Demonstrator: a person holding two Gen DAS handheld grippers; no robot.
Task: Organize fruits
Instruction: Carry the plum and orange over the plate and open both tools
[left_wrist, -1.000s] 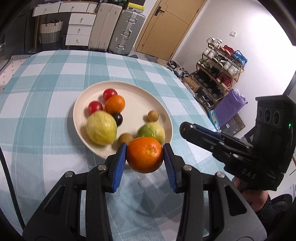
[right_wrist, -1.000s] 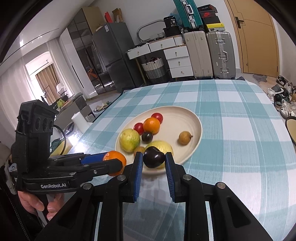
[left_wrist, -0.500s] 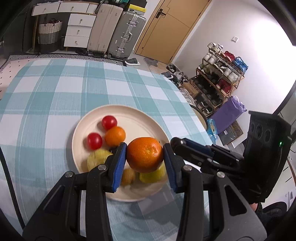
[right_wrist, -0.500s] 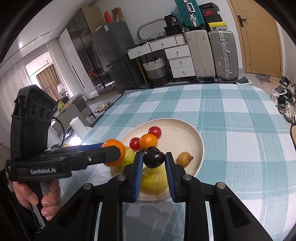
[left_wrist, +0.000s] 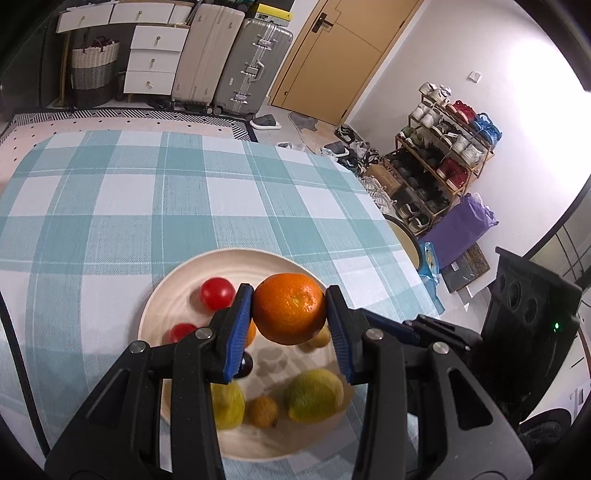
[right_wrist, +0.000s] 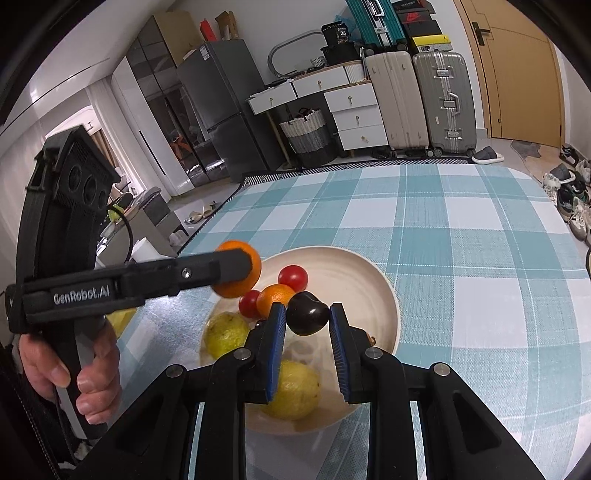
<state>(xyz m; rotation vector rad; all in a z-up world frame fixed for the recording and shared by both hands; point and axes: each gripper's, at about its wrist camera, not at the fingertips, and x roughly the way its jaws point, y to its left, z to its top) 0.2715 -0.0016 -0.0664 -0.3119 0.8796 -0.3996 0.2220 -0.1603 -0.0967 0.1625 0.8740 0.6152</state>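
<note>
- Left tool (left_wrist: 290, 314), tilted downward, clamped the orange (left_wrist: 289, 308) above the plate (left_wrist: 162, 295).
- Right tool (right_wrist: 307, 319), likewise tilted, clamped a dark plum (right_wrist: 307, 313).

The worktop (right_wrist: 461, 236), under a teal-and-white checked cloth (left_wrist: 122, 206), bears one cream plate (right_wrist: 373, 280) near its near edge.

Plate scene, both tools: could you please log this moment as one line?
left tool: shut on orange | right tool: shut on dark plum | both above plate
</note>
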